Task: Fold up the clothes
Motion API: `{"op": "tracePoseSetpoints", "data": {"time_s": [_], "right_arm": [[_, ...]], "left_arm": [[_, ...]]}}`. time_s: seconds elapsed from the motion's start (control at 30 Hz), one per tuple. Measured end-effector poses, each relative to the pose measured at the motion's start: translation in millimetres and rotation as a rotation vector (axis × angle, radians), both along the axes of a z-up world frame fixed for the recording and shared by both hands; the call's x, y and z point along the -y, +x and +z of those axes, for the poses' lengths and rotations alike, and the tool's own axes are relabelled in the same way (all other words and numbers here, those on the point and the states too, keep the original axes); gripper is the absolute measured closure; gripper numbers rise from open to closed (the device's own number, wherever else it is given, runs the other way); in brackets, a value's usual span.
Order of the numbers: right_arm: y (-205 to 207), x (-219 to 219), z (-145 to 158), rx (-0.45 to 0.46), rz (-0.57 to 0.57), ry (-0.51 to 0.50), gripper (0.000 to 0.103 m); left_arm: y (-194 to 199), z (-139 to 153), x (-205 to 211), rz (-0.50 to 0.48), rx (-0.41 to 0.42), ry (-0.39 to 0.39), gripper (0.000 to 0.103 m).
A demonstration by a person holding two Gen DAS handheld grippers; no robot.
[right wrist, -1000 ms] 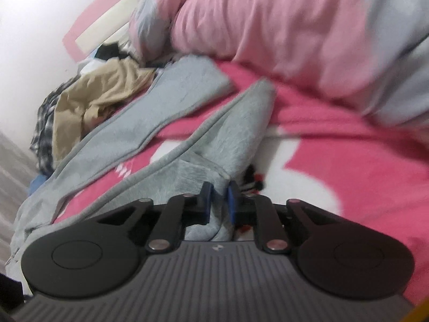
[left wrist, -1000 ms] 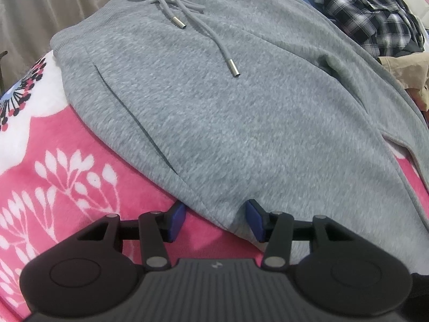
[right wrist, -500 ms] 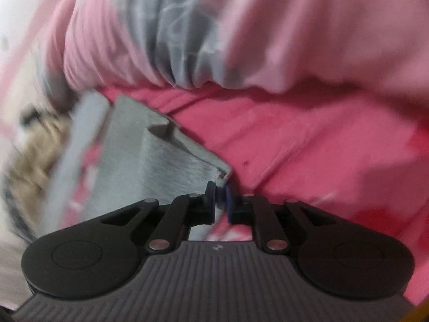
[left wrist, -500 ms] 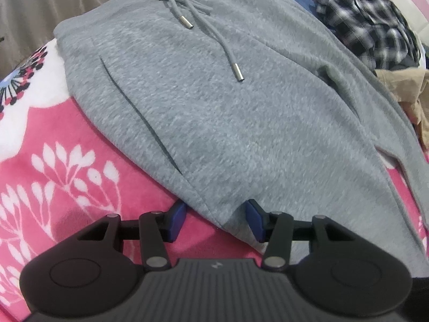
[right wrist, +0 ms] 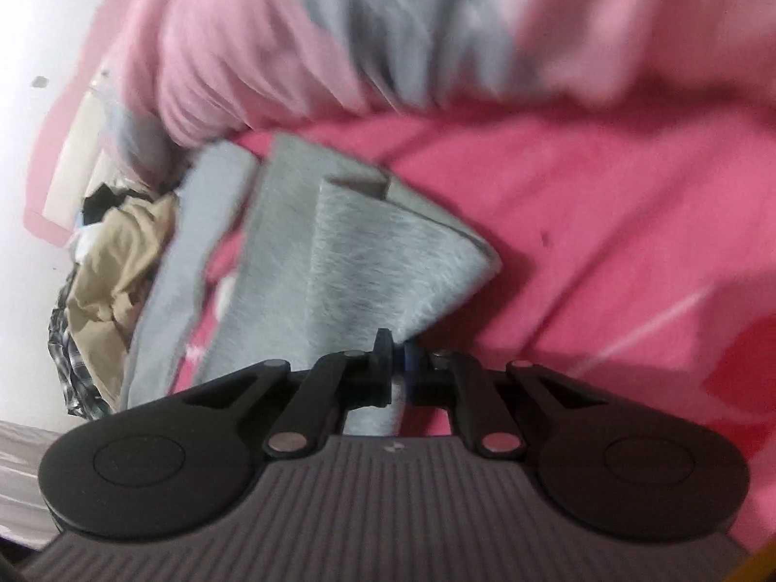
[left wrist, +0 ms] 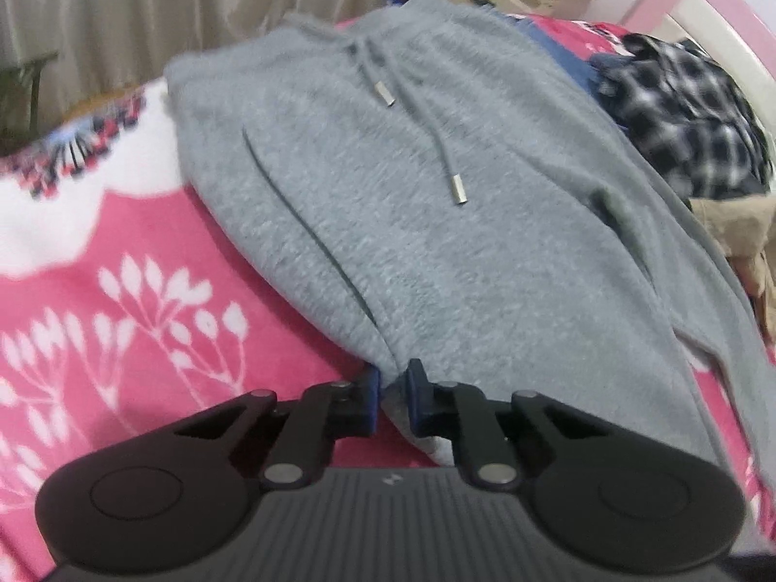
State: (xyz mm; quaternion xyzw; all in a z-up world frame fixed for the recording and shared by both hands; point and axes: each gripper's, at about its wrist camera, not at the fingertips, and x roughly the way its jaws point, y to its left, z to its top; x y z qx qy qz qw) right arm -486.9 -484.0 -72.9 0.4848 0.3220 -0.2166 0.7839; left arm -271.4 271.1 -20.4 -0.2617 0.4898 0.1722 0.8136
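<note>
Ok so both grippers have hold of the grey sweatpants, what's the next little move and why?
Probably carry the right gripper, shut on a leg end of the grey sweatpants, up toward the waistband and its drawstring. The left gripper pinches the near side edge, anchoring it on the pink blanket, and the body lies flat, so folding the legs over seems the natural next step.

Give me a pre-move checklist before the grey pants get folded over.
1. Left gripper shut on the pants side edge: ok.
2. Right gripper shut on the pants leg: ok.
3. Waist lying flat on the blanket: ok.
4. Drawstring lies loose on top, may slip into the fold: not ok.
5. Plaid shirt clear of the pants: cannot tell, it sits at their far edge.
6. Both legs aligned: cannot tell, right view blurred.
</note>
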Motion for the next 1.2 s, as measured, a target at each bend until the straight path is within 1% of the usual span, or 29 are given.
{"op": "tracePoseSetpoints", "data": {"time_s": [0.07,0.13,0.17,0.2,0.23,0.27,0.3,0.33,0.37,0.4,0.43,0.47,0.5,0.53,0.57,0.6,0.63,0.67,0.73,0.77,0.9,0.93,0.97,1.03,1.07,1.1,1.13,1.17,1.2], "right_arm": [[-5.2,4.4,-7.4,-0.039,-0.012,0.03,0.1],[-10.5,8.8,-14.9,-0.078,-0.024,0.06,0.101],[-13.1,11.0,-18.7,-0.097,-0.03,0.075,0.1],[-15.7,13.2,-22.4,-0.117,-0.036,0.091,0.1],[-18.6,13.2,-27.9,-0.093,-0.07,0.13,0.1],[-22.5,16.4,-30.2,-0.041,-0.097,0.172,0.098],[-25.7,16.1,-28.8,-0.001,-0.116,0.192,0.097],[-27.0,17.4,-27.4,0.024,-0.125,0.198,0.096],[-25.1,17.7,-27.6,0.023,-0.117,0.203,0.094],[-23.1,18.0,-27.8,0.023,-0.11,0.208,0.088],[-21.1,18.3,-28.0,0.022,-0.102,0.213,0.084],[-19.1,18.6,-28.2,0.021,-0.094,0.218,0.071],[-15.8,17.1,-31.8,0.014,-0.08,0.22,0.064],[-12.5,15.6,-35.4,0.006,-0.066,0.223,0.064],[-10.3,10.6,-34.3,-0.033,-0.043,0.182,0.071],[-8.1,5.6,-33.1,-0.072,-0.021,0.142,0.09],[-10.8,6.3,-31.7,-0.102,-0.018,0.112,0.096],[-17.1,7.7,-31.7,-0.103,-0.044,0.124,0.098],[-30.9,11.7,-31.1,-0.095,-0.089,0.145,0.098],[-33.2,12.5,-29.8,-0.079,-0.09,0.148,0.095],[-32.3,13.5,-35.0,0.051,-0.068,0.244,0.09],[-27.3,11.8,-37.8,0.033,-0.051,0.248,0.089],[-22.1,10.2,-40.6,0.015,-0.034,0.252,0.084],[-8.6,3.9,-52.6,-0.003,-0.022,0.285,0.083],[-1.8,0.7,-58.6,-0.011,-0.017,0.301,0.083],[-1.3,0.4,-60.6,-0.004,-0.028,0.303,0.084],[-0.8,0.0,-62.5,0.003,-0.039,0.306,0.088],[-1.7,-1.5,-58.2,0.013,-0.041,0.287,0.097],[-2.6,-3.0,-53.8,0.022,-0.044,0.268,0.1]], "left_arm": [[-5.4,-1.0,1.1,-0.023,-0.029,0.009,0.092],[-5.0,-10.8,-6.8,-0.02,-0.05,-0.02,0.09],[-4.5,-15.5,-11.3,-0.017,-0.054,-0.041,0.088],[-4.7,-13.8,-14.4,-0.011,-0.049,-0.054,0.084],[-3.6,-10.6,-17.0,-0.015,-0.041,-0.062,0.081],[-3.5,-4.6,-19.6,-0.018,-0.024,-0.049,0.079],[-5.6,1.2,-23.0,-0.011,0.0,-0.026,0.07],[-6.6,5.0,-27.9,-0.001,0.025,-0.021,0.058],[-7.8,6.1,-35.5,0.024,0.046,-0.03,0.055],[-9.0,7.1,-43.1,0.049,0.065,-0.04,0.054],[-8.8,3.7,-51.9,0.08,0.068,-0.065,0.054],[-8.2,-1.7,-60.1,0.109,0.058,-0.095,0.055],[-8.5,-7.5,-65.2,0.132,0.05,-0.11,0.058],[-8.9,-13.3,-70.3,0.154,0.041,-0.125,0.063],[-10.7,-16.1,-73.9,0.169,0.04,-0.139,0.065],[-12.4,-18.7,-77.4,0.183,0.039,-0.152,0.068],[-11.4,-17.5,-77.1,0.178,0.039,-0.146,0.069],[-10.5,-16.2,-76.7,0.174,0.039,-0.139,0.069],[-8.9,-15.6,-77.5,0.174,0.04,-0.134,0.069],[-8.2,-16.2,-78.5,0.179,0.04,-0.136,0.069],[-6.3,-22.1,-83.3,0.224,0.055,-0.165,0.069],[-5.8,-23.3,-84.5,0.237,0.062,-0.171,0.069],[-5.2,-24.5,-85.2,0.251,0.068,-0.174,0.07],[-4.2,-25.9,-85.7,0.28,0.078,-0.174,0.075],[-3.2,-25.0,-84.6,0.286,0.078,-0.163,0.077],[-2.3,-22.8,-82.6,0.28,0.078,-0.148,0.083],[-1.5,-20.5,-80.5,0.275,0.079,-0.132,0.09],[-0.2,-14.8,-77.5,0.262,0.082,-0.112,0.094],[1.0,-9.0,-74.4,0.25,0.085,-0.091,0.095]]}}
